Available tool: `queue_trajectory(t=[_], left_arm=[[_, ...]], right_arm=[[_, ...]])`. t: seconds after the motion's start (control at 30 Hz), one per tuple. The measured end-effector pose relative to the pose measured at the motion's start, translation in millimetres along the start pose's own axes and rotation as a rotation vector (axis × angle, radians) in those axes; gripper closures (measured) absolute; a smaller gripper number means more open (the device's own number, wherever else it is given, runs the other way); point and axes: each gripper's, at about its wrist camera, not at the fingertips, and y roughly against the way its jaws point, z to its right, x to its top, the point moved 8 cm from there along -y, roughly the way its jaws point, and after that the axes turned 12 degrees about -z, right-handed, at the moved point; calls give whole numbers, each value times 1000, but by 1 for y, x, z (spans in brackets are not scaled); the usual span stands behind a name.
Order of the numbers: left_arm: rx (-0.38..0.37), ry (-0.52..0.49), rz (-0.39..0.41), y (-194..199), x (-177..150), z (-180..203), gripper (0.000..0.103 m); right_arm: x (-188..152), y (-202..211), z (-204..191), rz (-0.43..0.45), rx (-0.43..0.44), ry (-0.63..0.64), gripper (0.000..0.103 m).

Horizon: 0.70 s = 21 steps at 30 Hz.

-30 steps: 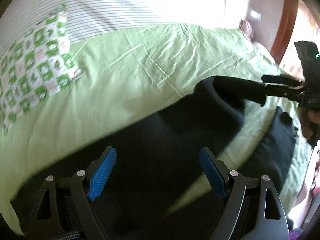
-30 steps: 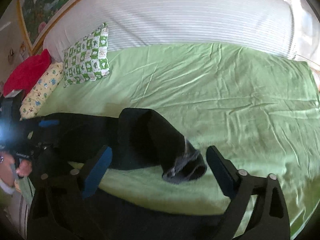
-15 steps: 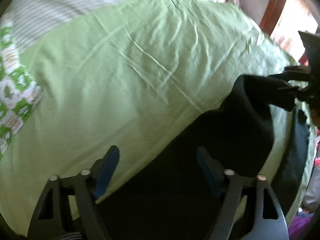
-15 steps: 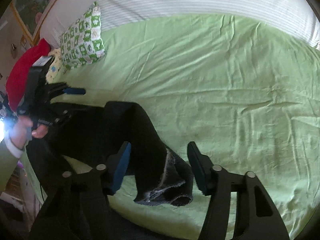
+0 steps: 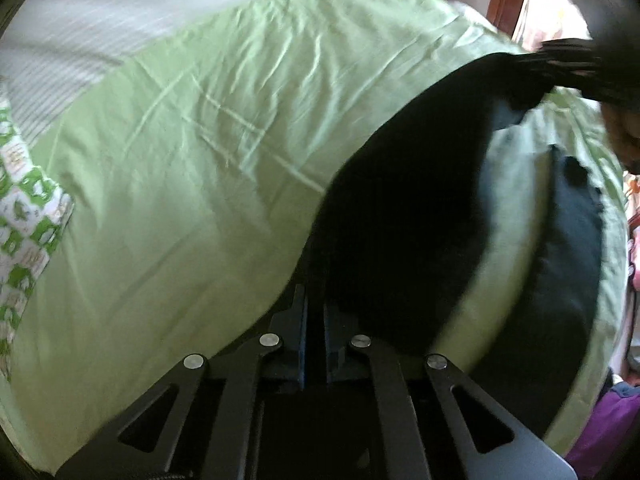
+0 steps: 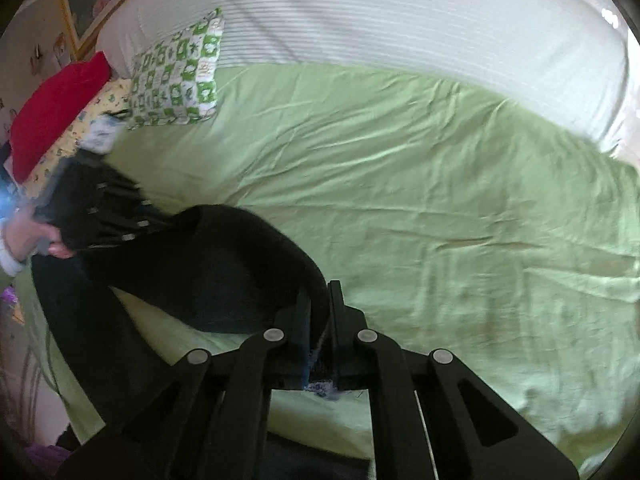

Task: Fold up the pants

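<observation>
— What's on the green sheet point(image 6: 420, 184)?
— Black pants point(image 6: 208, 264), one leg lifted off it.
— The claws?
— Left gripper point(image 5: 315, 320) pinches one end, right gripper point(image 6: 319, 320) clamps the hem.

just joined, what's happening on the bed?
A person is folding black pants on a green sheet with two handheld grippers. The left gripper is shut on the fabric at one end, and the right gripper is shut on a leg hem at the other. That leg hangs lifted between them; the other leg lies flat on the bed near its edge. The fold isn't laid down yet.
</observation>
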Motion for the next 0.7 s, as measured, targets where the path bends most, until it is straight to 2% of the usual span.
queue_trajectory(t=[0.13,0.33,0.5,0.63,0.7], left_arm=[[-39,28,43,22,-20,16,100],[-46,55,85,41,-50,46,100],[-66,65,126,65,-71,68,100],[-96,73,148,77,-87,88,101],[-110,71,152,78,-95,100,101]], right_arm=[[-4,16,11,21,-20,9,95],[-20,33,-5,40,-40,69,95],[-48,53,-22,95,-20,117,95],[-77,63,-36,124,29,176,95],[-93,61,-40,112,8,207,95]])
